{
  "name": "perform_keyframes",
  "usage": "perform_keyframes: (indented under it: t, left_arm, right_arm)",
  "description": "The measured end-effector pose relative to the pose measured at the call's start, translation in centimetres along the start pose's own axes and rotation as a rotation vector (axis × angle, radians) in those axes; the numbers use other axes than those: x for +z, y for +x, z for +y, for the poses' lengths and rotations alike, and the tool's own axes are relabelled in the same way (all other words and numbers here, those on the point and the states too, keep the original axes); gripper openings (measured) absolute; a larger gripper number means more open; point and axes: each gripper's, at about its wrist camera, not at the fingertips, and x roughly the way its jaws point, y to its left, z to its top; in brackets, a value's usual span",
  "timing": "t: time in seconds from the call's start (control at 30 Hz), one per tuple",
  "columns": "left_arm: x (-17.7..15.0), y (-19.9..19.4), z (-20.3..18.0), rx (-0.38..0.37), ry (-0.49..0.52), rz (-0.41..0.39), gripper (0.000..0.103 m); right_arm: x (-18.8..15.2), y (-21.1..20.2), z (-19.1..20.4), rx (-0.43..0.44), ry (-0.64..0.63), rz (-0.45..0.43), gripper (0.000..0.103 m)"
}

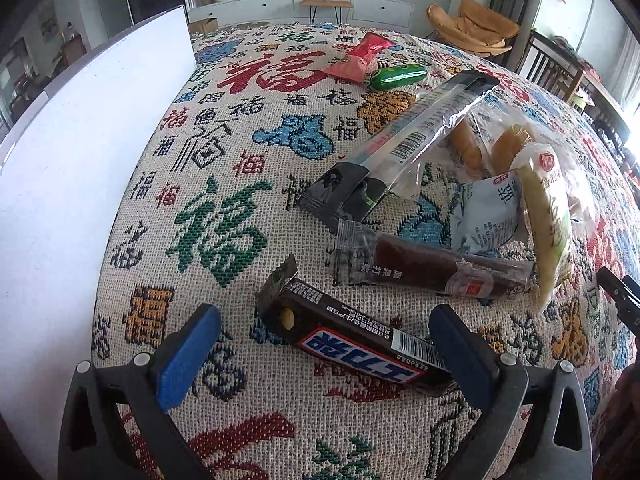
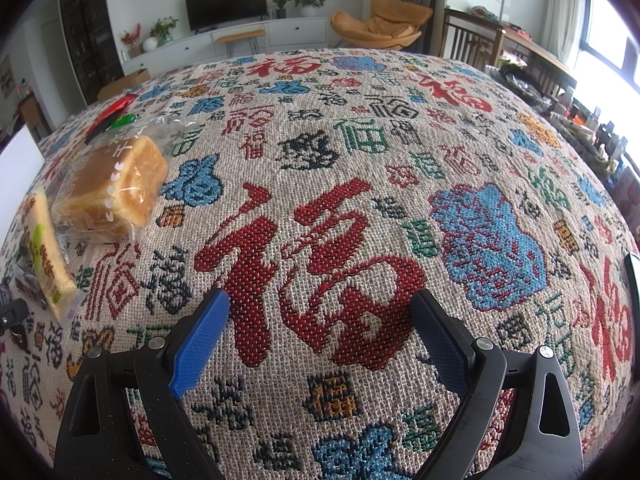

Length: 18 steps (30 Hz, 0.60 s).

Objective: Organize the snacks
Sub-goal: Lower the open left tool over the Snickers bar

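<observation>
Both tongs spread wide, left tongs (image 1: pixel 326 354) low astride chocolate bar (image 1: pixel 352 342), right tongs (image 2: pixel 320 338) empty over tablecloth (image 2: pixel 360 160).

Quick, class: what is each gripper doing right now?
Left gripper: open, holding nothing; the Snickers bar lies between its fingers.
Right gripper: open, empty, over bare cloth.

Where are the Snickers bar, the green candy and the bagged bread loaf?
Snickers bar (image 1: pixel 356 350): left wrist view, on the blue-and-white logo at mid-wrapper.
Green candy (image 1: pixel 398 77): left wrist view, on the middle of its shiny wrapper.
Bread loaf (image 2: pixel 116 188): right wrist view, on the browned crust inside the clear bag.
</observation>
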Motion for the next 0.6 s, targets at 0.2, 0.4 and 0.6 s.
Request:
perform_keyframes:
  t: [0.2,0.4,0.6]
  left_arm:
    - [-0.4,-0.3,0.5,0.015,-0.017,0.023,0.103]
    - [-1.2,-0.8,1.4,0.028,-0.008,0.032,0.103]
    - [-1.7,-1.0,2.3,0.039,-0.005,0.042,0.103]
  right_arm:
    - [0.0,0.0,0.0,0.000,0.000,0.000,0.094]
    - [0.0,0.0,0.0,0.001,0.000,0.000,0.094]
    - [0.0,0.0,0.0,0.001,0.001,0.000,0.094]
